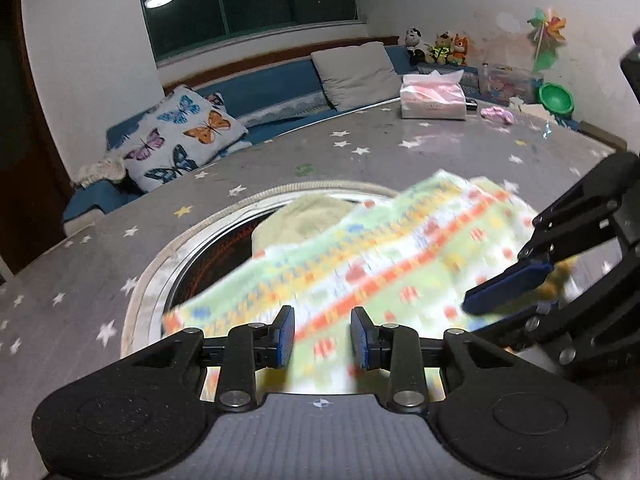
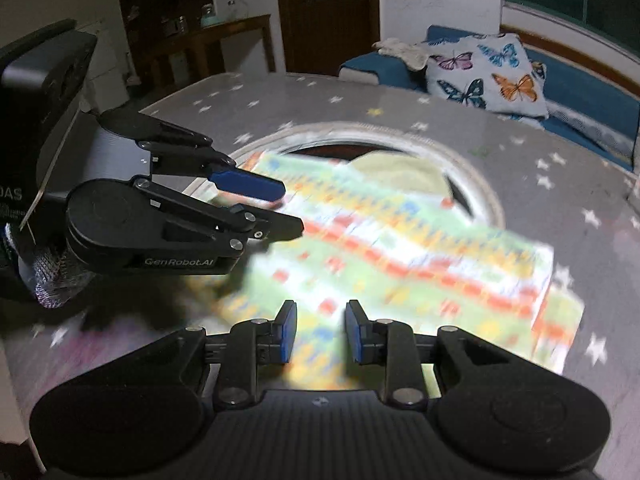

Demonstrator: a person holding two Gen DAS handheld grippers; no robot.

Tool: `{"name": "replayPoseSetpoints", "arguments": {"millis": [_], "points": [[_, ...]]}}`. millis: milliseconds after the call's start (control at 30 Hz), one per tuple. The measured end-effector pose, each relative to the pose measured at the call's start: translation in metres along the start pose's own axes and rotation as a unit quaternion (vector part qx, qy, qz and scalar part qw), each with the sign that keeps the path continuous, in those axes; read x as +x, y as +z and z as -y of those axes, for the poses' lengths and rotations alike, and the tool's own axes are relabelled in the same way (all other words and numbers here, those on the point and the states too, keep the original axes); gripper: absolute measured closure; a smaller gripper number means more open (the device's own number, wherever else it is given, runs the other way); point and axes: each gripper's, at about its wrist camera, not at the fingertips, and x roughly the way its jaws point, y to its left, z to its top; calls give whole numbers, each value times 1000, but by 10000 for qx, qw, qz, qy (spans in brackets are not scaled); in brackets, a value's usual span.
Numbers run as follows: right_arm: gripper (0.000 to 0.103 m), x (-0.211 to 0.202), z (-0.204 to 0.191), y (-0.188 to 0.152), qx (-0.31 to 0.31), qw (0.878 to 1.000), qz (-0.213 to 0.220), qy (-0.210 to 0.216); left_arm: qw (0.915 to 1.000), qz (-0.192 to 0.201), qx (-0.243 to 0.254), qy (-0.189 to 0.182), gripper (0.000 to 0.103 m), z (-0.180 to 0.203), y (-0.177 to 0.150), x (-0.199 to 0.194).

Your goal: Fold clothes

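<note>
Two grippers over a patterned cloth on a star-printed desk.

The blurred patterned cloth [image 1: 360, 264] lies mid-frame in both views, draped partly over a round opening [image 1: 168, 264] in the desk [image 1: 80, 280], with a pale green cloth [image 1: 308, 220] behind it. The left gripper [image 1: 322, 336] has its jaws partly spread at the lower centre, the cloth seen between them; whether the pads press on it cannot be told. The right gripper [image 2: 321, 330] looks the same: jaws partly spread, cloth in the gap, grip unclear. Only the left view shows the tissue pack [image 1: 434, 98], plush toys [image 1: 438, 46], pinwheel [image 1: 548, 28] and green bowl [image 1: 556, 98] at upper right. Only the right view shows the dark wooden door [image 2: 326, 12] and shelves [image 2: 168, 4] at the top. The butterfly pillow [image 2: 488, 74] appears in both.
</note>
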Motion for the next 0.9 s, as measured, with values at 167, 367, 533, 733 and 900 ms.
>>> {"name": "replayPoseSetpoints", "arguments": {"millis": [167, 367, 533, 733, 900], "points": [[77, -19, 5, -11, 304, 9992, 214, -121, 9996, 51, -274, 80, 69, 0, -17, -17], [76, -28, 29, -28, 858, 9955, 184, -366, 9975, -14, -692, 125, 68, -14, -31, -24], [75, -40, 38, -26, 887, 9941, 287, -558, 9959, 11, -893, 109, 68, -28, -30, -29], [69, -28, 59, -15, 1095, 9901, 443, -765, 9921, -211, -1207, 250, 68, -51, -33, -15], [69, -27, 75, -20, 1291, 9879, 330, -797, 9897, -274, -1362, 338, 68, -71, -31, -12]]}}
